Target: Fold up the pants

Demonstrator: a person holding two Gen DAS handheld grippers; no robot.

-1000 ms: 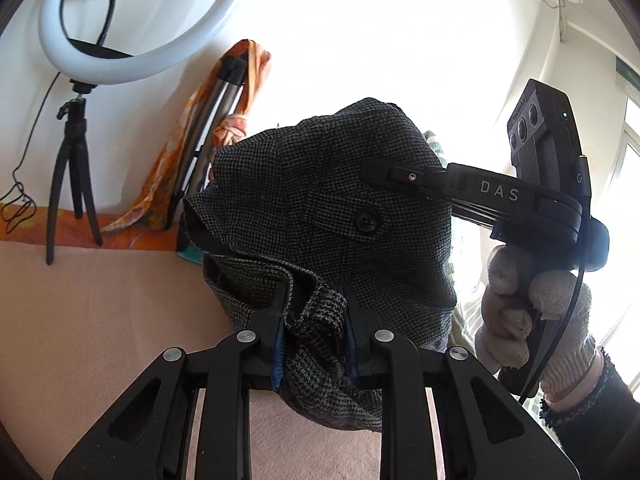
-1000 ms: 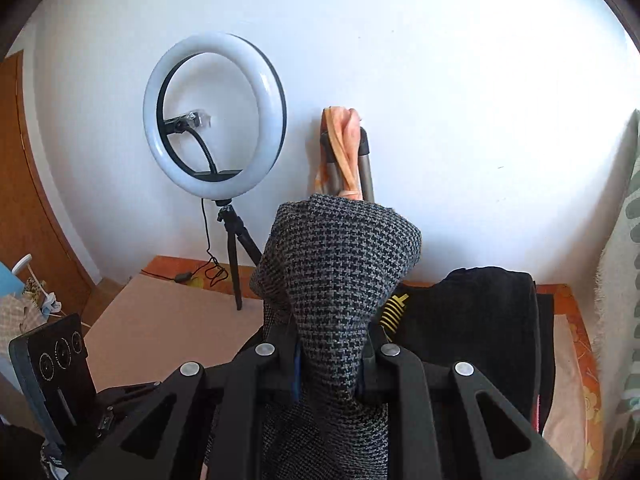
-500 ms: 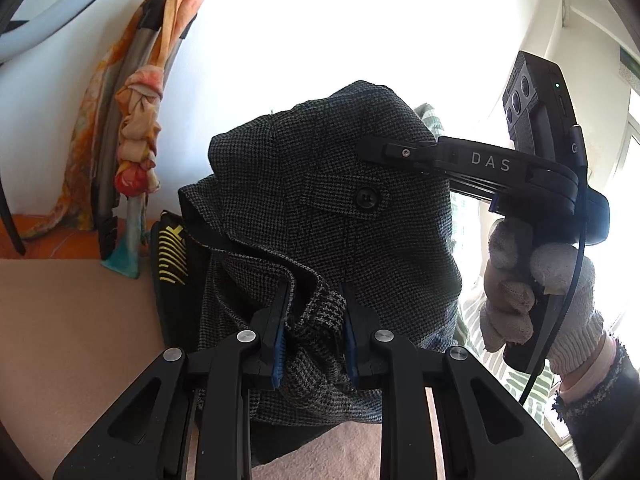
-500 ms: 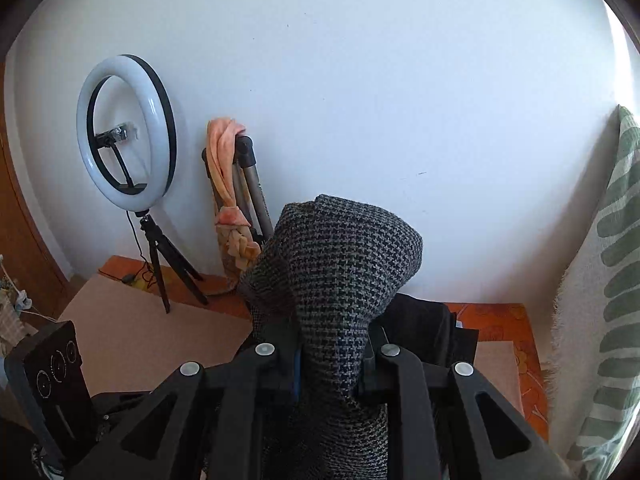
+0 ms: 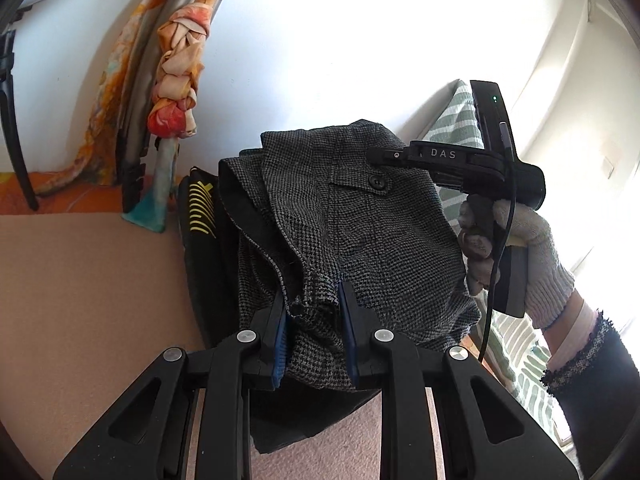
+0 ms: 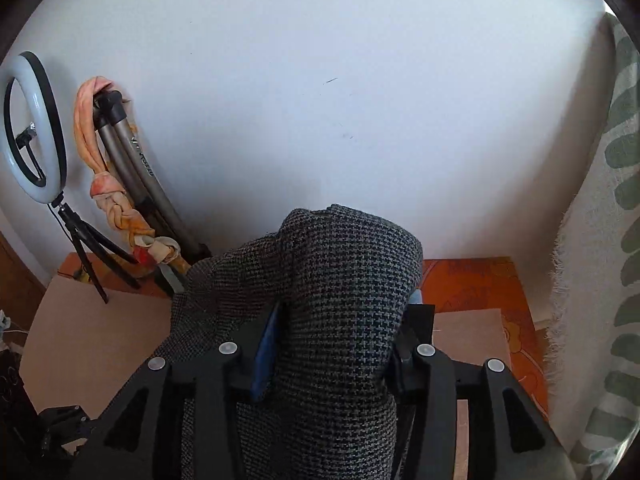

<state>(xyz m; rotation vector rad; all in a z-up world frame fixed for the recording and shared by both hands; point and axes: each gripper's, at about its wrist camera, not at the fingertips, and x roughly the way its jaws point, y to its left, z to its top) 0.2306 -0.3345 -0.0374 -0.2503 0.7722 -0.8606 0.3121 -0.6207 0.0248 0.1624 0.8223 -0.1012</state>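
Grey houndstooth wool pants (image 5: 360,232) held up at frame centre. Left gripper (image 5: 314,320) clamped on a bunched fold; right gripper (image 6: 332,344) pinching cloth too, above tan table (image 5: 92,300).

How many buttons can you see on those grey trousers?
1: a dark button on the pocket flap of the grey trousers, beside the right gripper. Folds may hide others.

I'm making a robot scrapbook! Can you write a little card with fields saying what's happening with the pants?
item: grey checked pants, bunched, lifted
left gripper: shut on pants fabric
right gripper: shut on pants
pants detail: button showing
surface below: tan mat
background: ring light, knotted orange scarf
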